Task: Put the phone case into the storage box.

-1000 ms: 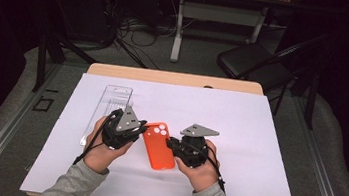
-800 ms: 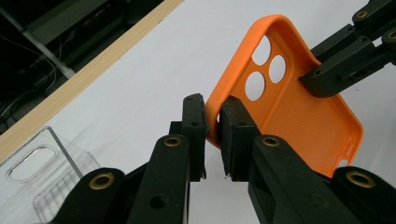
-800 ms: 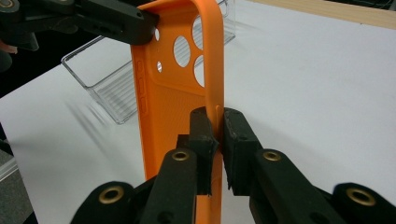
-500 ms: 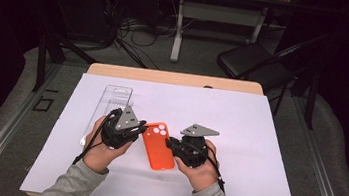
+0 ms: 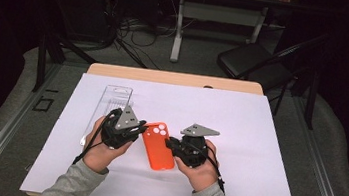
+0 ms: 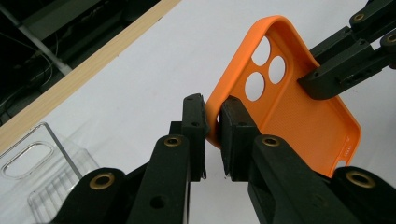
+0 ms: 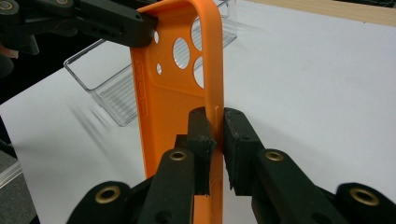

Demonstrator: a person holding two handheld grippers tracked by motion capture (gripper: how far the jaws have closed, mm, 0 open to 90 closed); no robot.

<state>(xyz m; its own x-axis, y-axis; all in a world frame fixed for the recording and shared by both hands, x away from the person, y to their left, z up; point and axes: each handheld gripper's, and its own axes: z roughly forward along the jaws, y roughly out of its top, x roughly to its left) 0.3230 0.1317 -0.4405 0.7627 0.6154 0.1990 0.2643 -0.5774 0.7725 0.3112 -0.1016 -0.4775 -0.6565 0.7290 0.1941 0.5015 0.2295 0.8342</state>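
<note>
The orange phone case is held just above the white tabletop between both tongs – left tongs clamped on one rim, right tongs on the opposite rim; if either thin-edge grip is loosened, the case could be twisted or dropped

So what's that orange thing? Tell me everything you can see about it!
It is an orange phone case, empty, with nothing in it. It looks like soft rubbery plastic with a fine dotted texture inside, raised edges, three round camera holes and one tiny hole near one end. It is held over the white sheet, hollow side up. The left gripper pinches one long edge near the holes, and the right gripper pinches the opposite long edge.
</note>
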